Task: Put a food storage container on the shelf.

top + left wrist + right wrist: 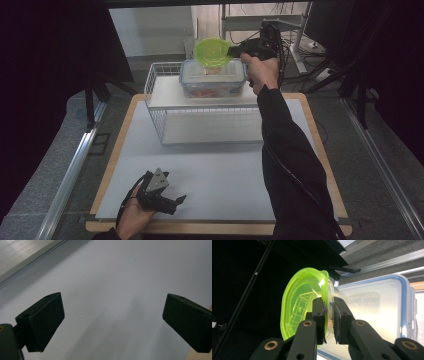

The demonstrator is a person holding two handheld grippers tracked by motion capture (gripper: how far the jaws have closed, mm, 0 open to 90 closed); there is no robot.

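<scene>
Left gripper (172, 201), at 7 o'clock on the white table (225, 170), lies low with jaws wide apart and nothing between them; grey floor, metal rails and dark curtains surround the table. Right gripper (235, 48), at 12 o'clock, pinches the rim of a green bowl (212, 51) above a clear box (212, 80) on a wire rack (200, 107). Right gripper view adds the box's blue-edged lid (374, 305) behind the bowl.
</scene>
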